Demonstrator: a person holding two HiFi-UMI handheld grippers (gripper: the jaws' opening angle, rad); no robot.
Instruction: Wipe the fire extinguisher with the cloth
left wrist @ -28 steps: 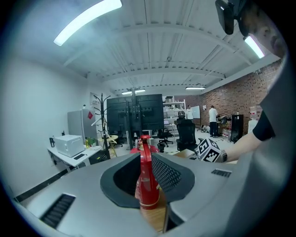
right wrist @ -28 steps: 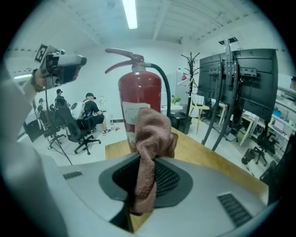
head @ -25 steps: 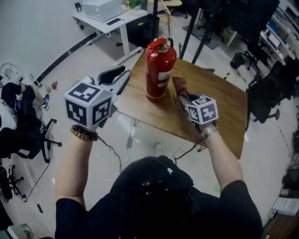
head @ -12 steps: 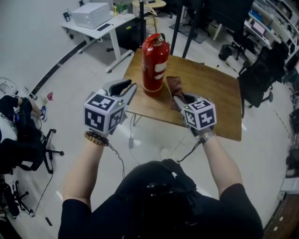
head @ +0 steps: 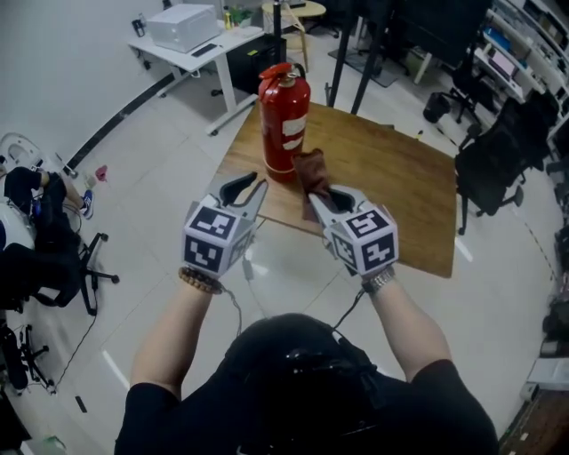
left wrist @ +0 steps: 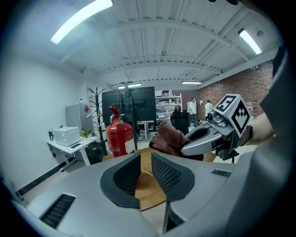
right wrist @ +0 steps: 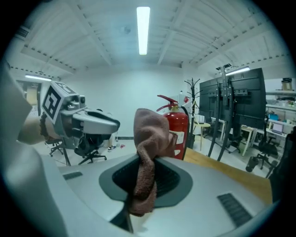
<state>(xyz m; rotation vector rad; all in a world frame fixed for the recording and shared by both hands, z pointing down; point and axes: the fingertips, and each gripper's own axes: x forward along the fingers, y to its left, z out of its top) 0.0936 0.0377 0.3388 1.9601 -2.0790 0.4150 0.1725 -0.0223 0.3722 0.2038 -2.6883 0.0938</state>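
A red fire extinguisher (head: 283, 124) stands upright near the far left corner of the wooden table (head: 400, 191). My right gripper (head: 324, 197) is shut on a brown cloth (head: 309, 173), which bunches up above the jaws just right of the extinguisher's base. In the right gripper view the cloth (right wrist: 150, 139) hangs through the jaws, with the extinguisher (right wrist: 179, 132) behind it. My left gripper (head: 246, 185) hovers at the table's near left edge, its jaws apart and empty. The left gripper view shows the extinguisher (left wrist: 119, 138) ahead and the cloth (left wrist: 169, 138) to its right.
A white desk with a printer (head: 187, 27) stands behind the table at the far left. Black office chairs (head: 489, 169) crowd the right side, and another chair (head: 53, 258) sits on the floor at left. Dark stand poles (head: 356, 62) rise behind the table.
My right gripper has lifted the cloth off the tabletop and drawn it toward the near edge. The left gripper has swung in from the left toward the table.
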